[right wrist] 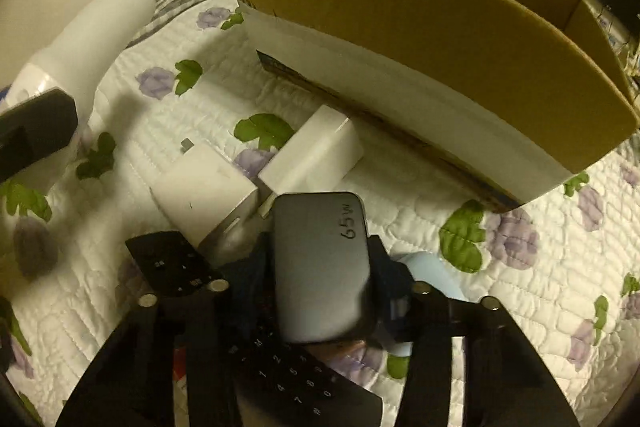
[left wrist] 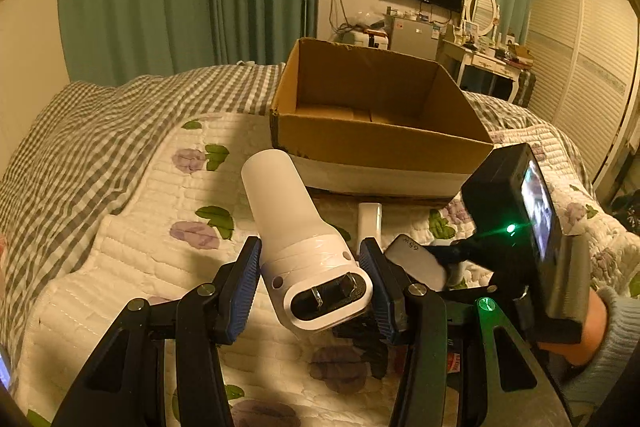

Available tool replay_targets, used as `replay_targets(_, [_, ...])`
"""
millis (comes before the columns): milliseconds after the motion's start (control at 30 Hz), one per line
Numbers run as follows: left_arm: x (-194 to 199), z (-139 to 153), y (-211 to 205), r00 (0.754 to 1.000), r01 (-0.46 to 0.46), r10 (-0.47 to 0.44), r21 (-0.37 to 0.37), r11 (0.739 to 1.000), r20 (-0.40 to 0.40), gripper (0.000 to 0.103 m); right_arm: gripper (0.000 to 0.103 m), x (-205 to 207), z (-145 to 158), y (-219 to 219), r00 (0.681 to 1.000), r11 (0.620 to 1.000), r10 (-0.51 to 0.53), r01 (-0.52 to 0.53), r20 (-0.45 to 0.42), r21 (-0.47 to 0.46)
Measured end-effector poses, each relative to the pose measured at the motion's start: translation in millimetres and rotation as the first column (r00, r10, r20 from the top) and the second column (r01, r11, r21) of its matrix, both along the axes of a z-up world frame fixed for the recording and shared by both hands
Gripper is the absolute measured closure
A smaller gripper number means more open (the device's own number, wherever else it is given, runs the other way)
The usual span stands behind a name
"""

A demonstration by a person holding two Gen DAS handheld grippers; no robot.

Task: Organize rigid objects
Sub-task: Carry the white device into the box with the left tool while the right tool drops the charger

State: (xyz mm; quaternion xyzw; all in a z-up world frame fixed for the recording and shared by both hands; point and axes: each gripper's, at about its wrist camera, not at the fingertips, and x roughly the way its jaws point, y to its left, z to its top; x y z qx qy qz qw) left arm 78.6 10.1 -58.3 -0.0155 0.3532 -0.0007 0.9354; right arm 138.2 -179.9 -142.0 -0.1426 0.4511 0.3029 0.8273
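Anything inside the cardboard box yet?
The cardboard box shows only bare floor in the left wrist view; its near wall hides the front strip of floor.

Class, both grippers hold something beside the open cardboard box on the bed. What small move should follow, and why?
Probably lift the left gripper, shut on the white two-pronged plug light, forward over the brown cardboard box: its visible floor looks bare, and the right gripper already holds the grey 65W charger.

There was one cardboard box (right wrist: 420, 39), two white adapters (right wrist: 208, 187) (right wrist: 316, 151), one grey charger (right wrist: 324, 259), one plug-in lamp (left wrist: 296, 239), two remotes (right wrist: 176, 263) (right wrist: 304, 379).
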Motion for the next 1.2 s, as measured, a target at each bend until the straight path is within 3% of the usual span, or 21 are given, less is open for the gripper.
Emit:
replay_targets(100, [-6, 5, -4, 1.0, 0.002, -0.002, -0.002, 1.0, 0.008, 0.052, 0.061, -7, 12, -10, 1.0, 0.999, -0.024, 0.024, -0.003, 0.03])
replay_targets(233, [-19, 19, -11, 1.0, 0.013, -0.012, -0.017, 1.0, 0.026, 0.052, 0.061, -23, 52, -30, 0.997, 0.996, -0.052, 0.048, 0.059, 0.071])
replay_targets(467, [-31, 77, -35, 0.991, 0.056, -0.061, 0.045, 0.997, 0.119, 0.052, 0.061, -39, 127, -45, 0.978, 0.992, -0.089, 0.069, 0.189, 0.108])
replay_targets(667, [2, 117, -38, 0.975, 0.111, -0.112, 0.017, 0.994, 0.19, 0.052, 0.061, -22, 182, -55, 0.954, 0.987, -0.119, 0.084, 0.275, 0.138])
replay_targets(767, [38, 121, -35, 0.975, 0.134, -0.133, 0.009, 0.991, 0.176, 0.052, 0.061, 0, 196, -56, 0.944, 0.985, -0.135, 0.096, 0.301, 0.14])
replay_targets(1000, [124, 81, -23, 0.985, 0.153, -0.15, -0.029, 0.988, 0.088, 0.052, 0.061, 64, 175, -53, 0.943, 0.982, -0.172, 0.14, 0.285, 0.126])
replay_targets(1200, [149, 36, -23, 0.982, 0.184, -0.183, -0.011, 0.983, 0.036, 0.052, 0.061, 105, 127, -59, 0.955, 0.977, -0.192, 0.164, 0.224, 0.137])
